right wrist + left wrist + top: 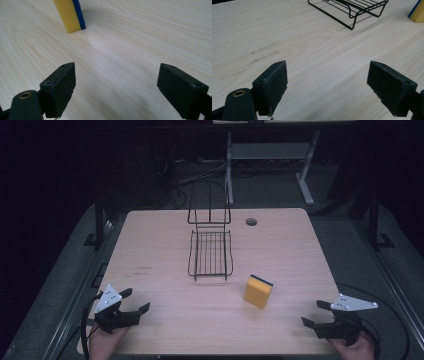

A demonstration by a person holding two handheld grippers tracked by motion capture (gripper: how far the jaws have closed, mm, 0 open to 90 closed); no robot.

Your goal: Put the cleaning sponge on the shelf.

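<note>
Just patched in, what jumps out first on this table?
The yellow sponge with a dark blue edge stands upright right of centre. Behind it to the left sits a black wire rack. The left hand-held gripper and right hand-held gripper wait open at the near corners.

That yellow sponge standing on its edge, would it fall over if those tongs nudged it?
Probably yes: the sponge stands upright on a narrow edge, so a side push would likely tip it flat. It looks like soft foam with a thin blue scrub layer, so it should feel light and squash a little when squeezed, and is unlikely to slip.
</note>
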